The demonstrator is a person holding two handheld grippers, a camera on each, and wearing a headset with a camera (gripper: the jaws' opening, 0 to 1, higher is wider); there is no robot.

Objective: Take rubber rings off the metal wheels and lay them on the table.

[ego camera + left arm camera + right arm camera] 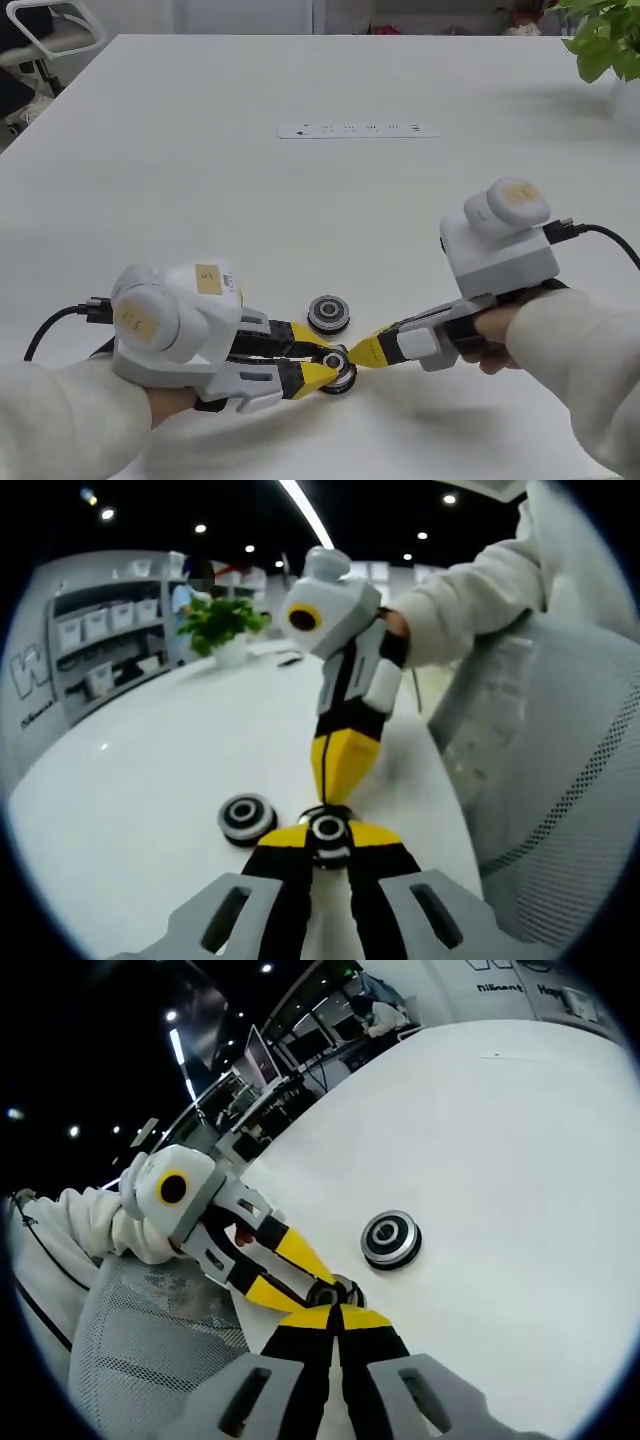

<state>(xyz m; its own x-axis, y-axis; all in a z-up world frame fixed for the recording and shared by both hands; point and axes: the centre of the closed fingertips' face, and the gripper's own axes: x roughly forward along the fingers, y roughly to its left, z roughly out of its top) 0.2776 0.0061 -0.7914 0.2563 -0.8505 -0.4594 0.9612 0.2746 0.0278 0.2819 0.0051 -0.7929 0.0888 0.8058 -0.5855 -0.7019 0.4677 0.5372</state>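
My left gripper point(326, 361) point(328, 840) is shut on a small metal wheel point(343, 371) point(328, 827) with a black rubber ring, holding it just above the white table point(300, 210). My right gripper point(361, 353) point(338, 1318) comes in from the right. Its yellow tips are shut together on the rubber ring point(322, 1293) at the wheel's edge. In the left gripper view the right gripper point(336, 786) reaches down onto the top of the wheel. A second wheel point(328, 313) point(247, 817) point(391, 1238) with its ring on lies flat on the table just beyond.
A white power strip point(358, 130) lies farther back on the table. A green plant point(605, 40) stands at the far right corner and a chair point(50, 30) at the far left. A mesh chair back point(560, 780) is close to the near table edge.
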